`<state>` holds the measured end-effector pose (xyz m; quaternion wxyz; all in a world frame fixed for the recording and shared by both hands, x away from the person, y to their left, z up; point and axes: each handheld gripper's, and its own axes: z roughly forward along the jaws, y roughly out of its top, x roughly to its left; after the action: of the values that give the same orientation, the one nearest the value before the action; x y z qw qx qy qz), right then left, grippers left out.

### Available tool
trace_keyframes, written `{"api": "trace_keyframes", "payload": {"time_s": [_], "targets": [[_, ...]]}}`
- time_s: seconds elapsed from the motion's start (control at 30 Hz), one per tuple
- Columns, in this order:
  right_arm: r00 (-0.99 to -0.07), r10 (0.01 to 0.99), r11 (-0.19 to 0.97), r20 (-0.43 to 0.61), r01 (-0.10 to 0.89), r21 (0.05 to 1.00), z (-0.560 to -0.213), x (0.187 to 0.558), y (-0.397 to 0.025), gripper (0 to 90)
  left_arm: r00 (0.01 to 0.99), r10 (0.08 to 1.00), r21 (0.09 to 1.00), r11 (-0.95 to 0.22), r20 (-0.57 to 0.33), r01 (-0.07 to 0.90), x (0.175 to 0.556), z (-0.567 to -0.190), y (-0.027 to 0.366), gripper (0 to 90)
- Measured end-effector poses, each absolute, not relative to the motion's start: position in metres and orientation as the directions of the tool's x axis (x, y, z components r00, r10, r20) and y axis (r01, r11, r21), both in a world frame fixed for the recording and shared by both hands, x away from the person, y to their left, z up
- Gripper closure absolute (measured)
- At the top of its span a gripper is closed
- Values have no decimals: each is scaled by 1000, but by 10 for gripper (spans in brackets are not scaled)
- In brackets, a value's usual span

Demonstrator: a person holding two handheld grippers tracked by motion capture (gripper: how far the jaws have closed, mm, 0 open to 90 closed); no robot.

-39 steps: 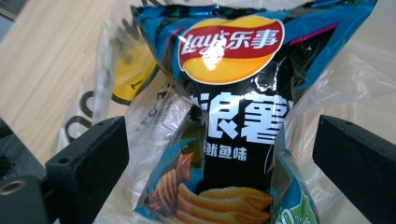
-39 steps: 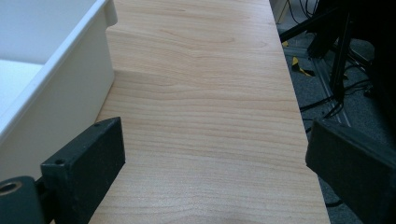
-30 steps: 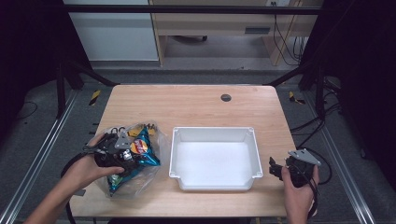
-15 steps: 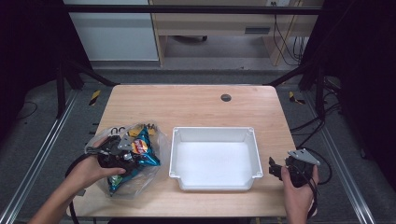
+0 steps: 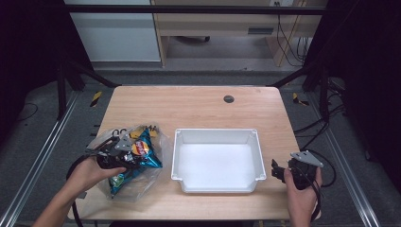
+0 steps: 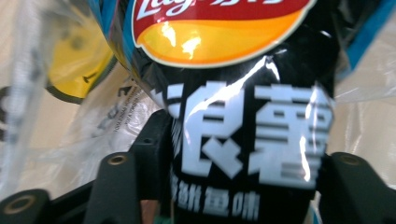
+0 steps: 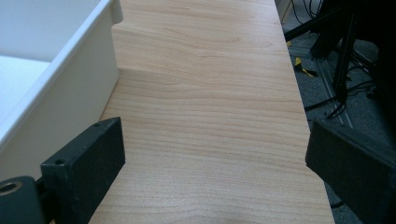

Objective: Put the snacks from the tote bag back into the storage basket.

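The glossy blue-and-black crisp packet (image 5: 137,158), lying in a clear plastic bag (image 5: 142,184) left of the white plastic tray (image 5: 217,137) on the worktop, is now clamped between the left gripper's (image 5: 124,153) fingers after their slight shift, ready for lifting, while the right gripper (image 5: 279,171) waits wide open right of the tray.

The far half of the table (image 5: 189,101) lies open apart from a small dark grommet (image 5: 229,99), while the white tray (image 5: 257,156) blocks the near centre, a clear plastic bag (image 5: 158,142) crowds the near left, and a bare strip remains right of the tray.
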<state>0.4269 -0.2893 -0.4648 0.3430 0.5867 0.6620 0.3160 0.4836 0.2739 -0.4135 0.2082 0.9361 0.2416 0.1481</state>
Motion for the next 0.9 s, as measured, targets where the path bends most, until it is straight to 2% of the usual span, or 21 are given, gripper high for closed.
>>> {"api": "trace_keyframes", "payload": {"time_s": [0.2,0.63,0.9], "targets": [[-78,993,115,-85,561,820,-464,427,-288,52,830,525,501,-778,189,379,478,-397,281,493],[-79,993,118,-89,560,820,-465,427,-288,53,805,546,606,-728,232,319,458,-362,291,511],[-76,993,114,-87,560,821,-464,427,-289,53,805,536,609,-735,253,298,453,-348,290,518]]}}
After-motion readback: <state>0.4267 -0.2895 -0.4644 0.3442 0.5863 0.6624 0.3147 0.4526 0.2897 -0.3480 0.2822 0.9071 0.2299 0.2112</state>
